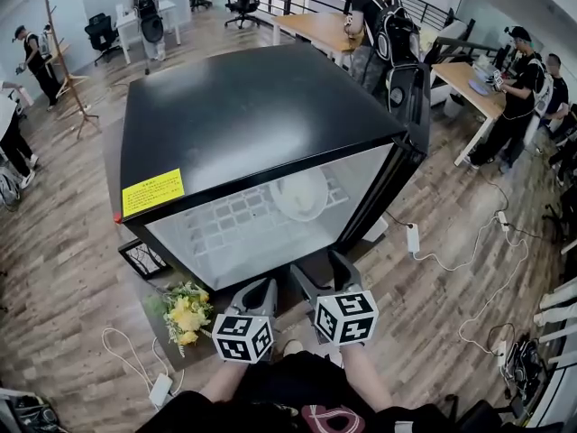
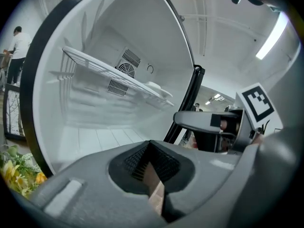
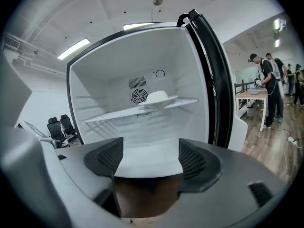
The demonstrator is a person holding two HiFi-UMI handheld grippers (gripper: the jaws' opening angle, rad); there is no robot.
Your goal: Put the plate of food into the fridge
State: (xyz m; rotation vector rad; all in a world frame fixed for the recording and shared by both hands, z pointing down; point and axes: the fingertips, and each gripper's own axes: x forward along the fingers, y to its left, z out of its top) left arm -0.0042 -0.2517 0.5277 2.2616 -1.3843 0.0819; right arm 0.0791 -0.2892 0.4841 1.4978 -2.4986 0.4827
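Underfoot, a brown wood-plank floor (image 1: 63, 242) runs through an open office, with pale wooden desks (image 1: 315, 27), black chairs, a wooden coat rack (image 1: 65, 70) and several people standing far off. A black cube-shaped mini fridge (image 1: 252, 115) sits in the middle, its door (image 1: 397, 165) swung open to the right. A yellow rectangular label (image 1: 152, 192) on the near left of its top carries print too small to read. Inside, the white plate of food (image 1: 299, 193) rests on the right part of the white wire shelf (image 1: 234, 219). Near left of the fridge lie a bunch of yellow flowers (image 1: 187, 314) and a black picture frame (image 1: 144, 258); a white power strip (image 1: 413, 238) with trailing cables lies to the right. The left gripper (image 2: 151, 148) is clenched on nothing, and the right gripper (image 3: 149, 158) is released and empty, both just in front of the opening.
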